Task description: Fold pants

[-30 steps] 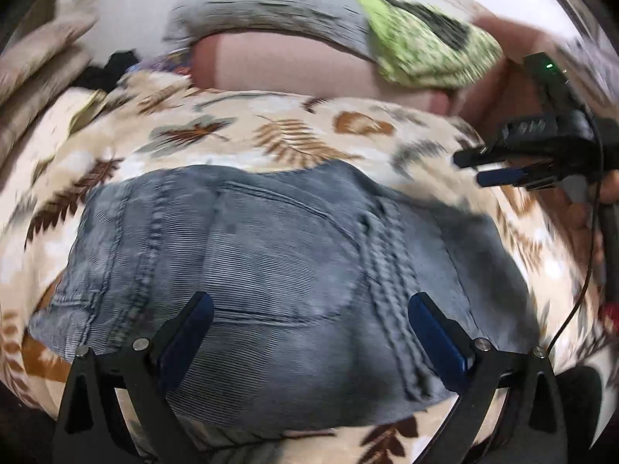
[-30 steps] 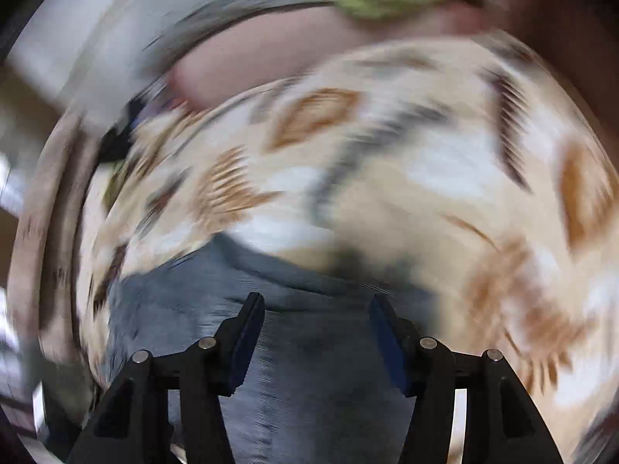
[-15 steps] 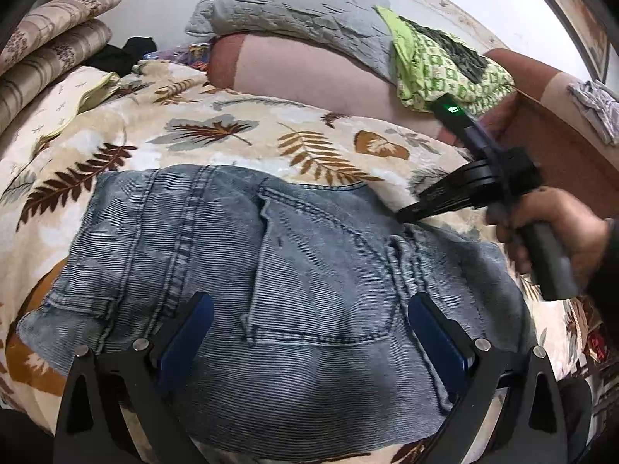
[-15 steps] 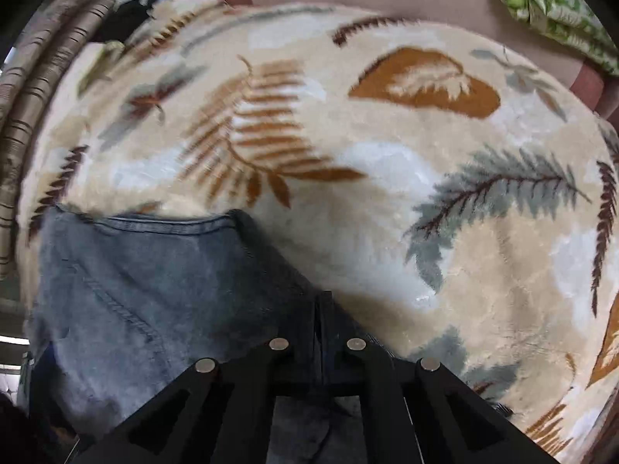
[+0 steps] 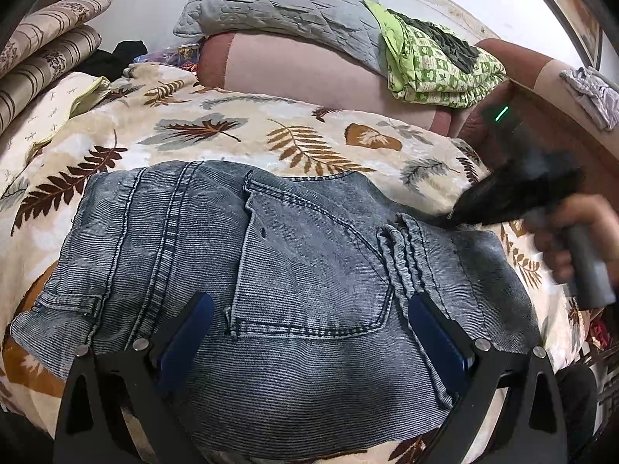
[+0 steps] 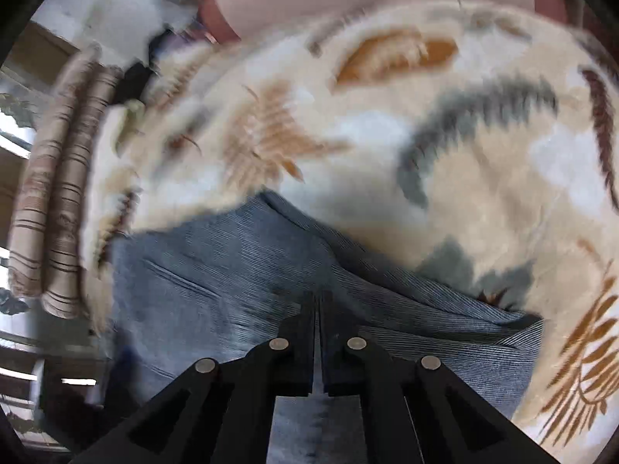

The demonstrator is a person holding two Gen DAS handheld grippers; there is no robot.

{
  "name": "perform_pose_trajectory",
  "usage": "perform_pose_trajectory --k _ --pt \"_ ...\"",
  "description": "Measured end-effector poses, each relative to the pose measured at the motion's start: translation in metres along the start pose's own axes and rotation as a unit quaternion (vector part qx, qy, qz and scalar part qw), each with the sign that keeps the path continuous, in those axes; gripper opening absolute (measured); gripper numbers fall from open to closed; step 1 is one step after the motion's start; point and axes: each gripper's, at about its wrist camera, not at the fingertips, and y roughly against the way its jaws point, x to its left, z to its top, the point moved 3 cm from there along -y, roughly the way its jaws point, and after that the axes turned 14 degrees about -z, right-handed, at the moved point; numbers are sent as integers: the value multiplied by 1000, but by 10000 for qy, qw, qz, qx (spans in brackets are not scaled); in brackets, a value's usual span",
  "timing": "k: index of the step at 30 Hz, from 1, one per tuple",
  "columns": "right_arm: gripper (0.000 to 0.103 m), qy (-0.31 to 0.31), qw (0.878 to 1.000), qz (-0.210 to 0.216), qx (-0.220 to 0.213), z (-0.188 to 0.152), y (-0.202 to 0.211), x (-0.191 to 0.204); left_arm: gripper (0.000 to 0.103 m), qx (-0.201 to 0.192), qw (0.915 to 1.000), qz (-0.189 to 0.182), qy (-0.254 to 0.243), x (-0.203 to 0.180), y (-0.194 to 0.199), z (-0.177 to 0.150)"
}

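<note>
Both claws sat over the jeans (image 5: 294, 270) as I watched: my left gripper (image 5: 309, 332) hung with jaws wide apart above the back pocket (image 5: 309, 266), while my right gripper (image 6: 318, 309) was pinched together on the denim's far edge. Around them spread the leaf-print blanket (image 5: 240, 116). Beyond lay a grey pillow (image 5: 278, 0) and green checked cloth (image 5: 437, 65).

Bare blanket (image 5: 240, 143) lies beyond the pants (image 5: 309, 270); pillows (image 5: 294, 15), seemingly, block farther back.
</note>
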Motion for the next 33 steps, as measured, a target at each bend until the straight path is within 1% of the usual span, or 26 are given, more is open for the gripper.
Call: perform_pose_trajectory --k 2,3,4,5,6,8,10,11,12,13,14,16,18,20,22,23,24,25,26,27,28,29,30,31,32,33 --pt "0 -737 9963 433 -128 8 -4 -24 101 -36 10000 45 -64 -2 1 -1" --pt "1 -808 9957 240 -382 8 7 -27 101 -63 9999 61 -93 -2 1 -1" --pt "7 -697 9959 -13 -578 7 16 -26 101 -84 9999 81 -119 -2 1 -2" --pt "7 -617 9956 -44 -703 3 24 -24 101 -78 9998 100 -128 -3 0 -2" --pt "7 -639 9948 169 -769 -3 34 -24 101 -72 9998 121 -135 -3 -1 -2" --pt "7 -545 9933 338 -956 -17 47 -22 101 -125 9997 132 -189 -6 -1 -3" --pt "8 -416 9959 228 -768 -25 29 -26 101 -167 9993 137 -316 -11 -1 -5" --pt "3 -454 9978 -20 -478 -25 5 -38 101 -177 9991 145 -368 -13 0 -6" --pt "2 -740 9956 243 -529 -24 3 -47 101 -190 9988 159 -430 -15 1 -7" --pt "1 -1055 9917 384 -620 -25 8 -56 101 -198 9986 179 -463 -16 4 -9" --pt "8 -1240 9874 218 -956 -30 28 -60 101 -217 9984 194 -484 -17 7 -9" --pt "9 -932 9843 34 -1498 -41 59 -55 101 -313 9981 236 -473 -18 16 -9" --pt "9 -832 9821 -41 -1690 -57 80 -55 101 -297 9984 262 -406 -18 22 -6" --pt "9 -840 9813 134 -1728 -78 90 -52 101 -308 9990 222 -222 -17 32 -4" --pt "9 -817 9829 393 -1605 -103 89 -48 101 -337 9994 123 5 -14 47 -2" --pt "12 -724 9838 489 -1568 -117 88 -49 101 -356 9993 118 92 -12 53 -2" --pt "14 -586 9866 409 -1468 -124 75 -48 101 -382 9989 121 255 -6 62 -3" --pt "26 -540 9907 192 -1233 -126 56 -48 101 -405 9980 105 473 1 70 -4" --pt "29 -584 9947 157 -825 -129 32 -53 101 -421 9965 94 711 11 77 -6" --pt "29 -881 9902 428 -1000 -130 33 -61 101 -430 9949 113 902 19 82 -7" --pt "28 -1106 9872 569 -1002 -130 39 -66 101 -465 9924 171 1128 31 91 -8" --pt "28 -1270 9860 551 -927 -130 45 -68 101 -528 9894 235 1331 42 99 -10" --pt "29 -1254 9865 357 -996 -129 54 -65 101 -594 9856 297 1557 53 107 -13" --pt "29 -1063 9872 164 -1178 -127 66 -57 101 -639 9818 322 1758 63 113 -16" --pt "29 -948 9872 140 -1274 -127 72 -50 101 -659 9783 312 1937 72 117 -19" --pt "29 -824 9869 264 -1364 -127 79 -38 101 -678 9719 280 2237 85 122 -24"
